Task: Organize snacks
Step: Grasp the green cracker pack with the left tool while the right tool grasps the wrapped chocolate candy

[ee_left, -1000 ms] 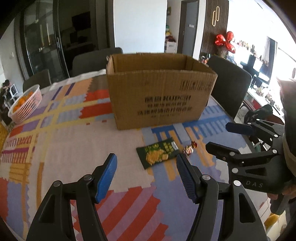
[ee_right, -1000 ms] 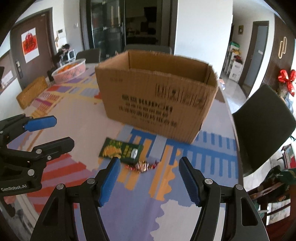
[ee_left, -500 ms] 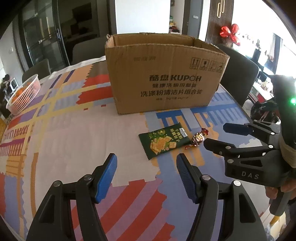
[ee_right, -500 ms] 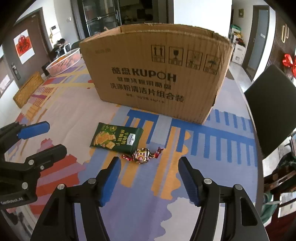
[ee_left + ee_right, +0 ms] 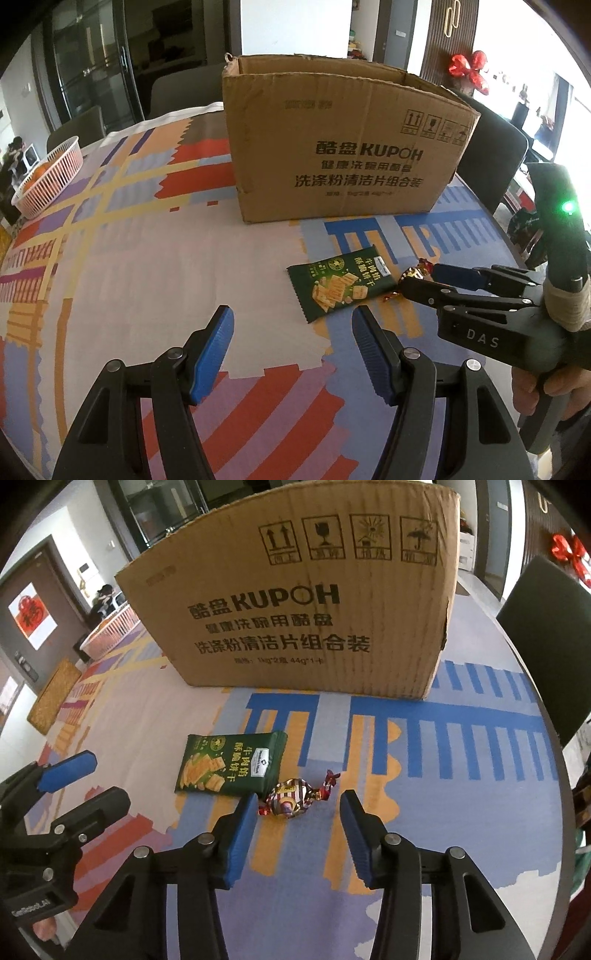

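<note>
Right tongs (image 5: 297, 806) standing apart, straddling foil-wrapped candy (image 5: 291, 797) on table (image 5: 461, 812), just beside green cracker packet (image 5: 231, 764). Left tongs (image 5: 291, 334) also apart, holding nothing. Pickup step seeming in hand; next calling for closing on candy, lifting into cardboard box (image 5: 295, 602). Counting: one candy, one packet, one box.

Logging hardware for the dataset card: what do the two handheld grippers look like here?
Both are black plastic two-finger clamps with ribbed blue pads and silver pivot screws. The right gripper bears white "DAS" lettering, a green LED on its upright handle and whitish tape wrapped below it. The left gripper carries a small white "GenRobot.AI" mark. No cables or sleeves show.
</note>
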Demonstrator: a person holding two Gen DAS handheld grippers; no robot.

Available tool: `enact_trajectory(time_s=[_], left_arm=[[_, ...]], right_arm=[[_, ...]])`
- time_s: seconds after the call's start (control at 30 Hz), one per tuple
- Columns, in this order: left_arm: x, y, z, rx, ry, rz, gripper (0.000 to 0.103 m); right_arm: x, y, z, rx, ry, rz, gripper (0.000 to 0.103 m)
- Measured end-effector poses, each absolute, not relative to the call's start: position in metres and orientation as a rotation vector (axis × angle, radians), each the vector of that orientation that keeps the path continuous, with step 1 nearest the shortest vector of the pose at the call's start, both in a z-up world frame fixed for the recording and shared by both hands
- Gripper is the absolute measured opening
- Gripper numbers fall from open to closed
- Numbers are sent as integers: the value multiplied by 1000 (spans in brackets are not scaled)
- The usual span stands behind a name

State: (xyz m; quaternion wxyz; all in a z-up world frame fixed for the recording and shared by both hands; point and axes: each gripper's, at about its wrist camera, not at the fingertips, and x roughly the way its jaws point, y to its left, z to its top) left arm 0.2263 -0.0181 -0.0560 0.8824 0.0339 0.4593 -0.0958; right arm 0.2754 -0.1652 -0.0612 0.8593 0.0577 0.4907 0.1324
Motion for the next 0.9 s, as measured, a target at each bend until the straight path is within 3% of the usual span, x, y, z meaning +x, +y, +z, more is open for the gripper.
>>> enact_trajectory(time_s=[0.7,0.9], left_arm=[[241,-28,-63,112,955,-282,66],[250,-40,-66,203,960,-372,67]], right_arm=[[277,-166,-69,197,1031,286,23],[266,-169,-62,181,1010,261,23]])
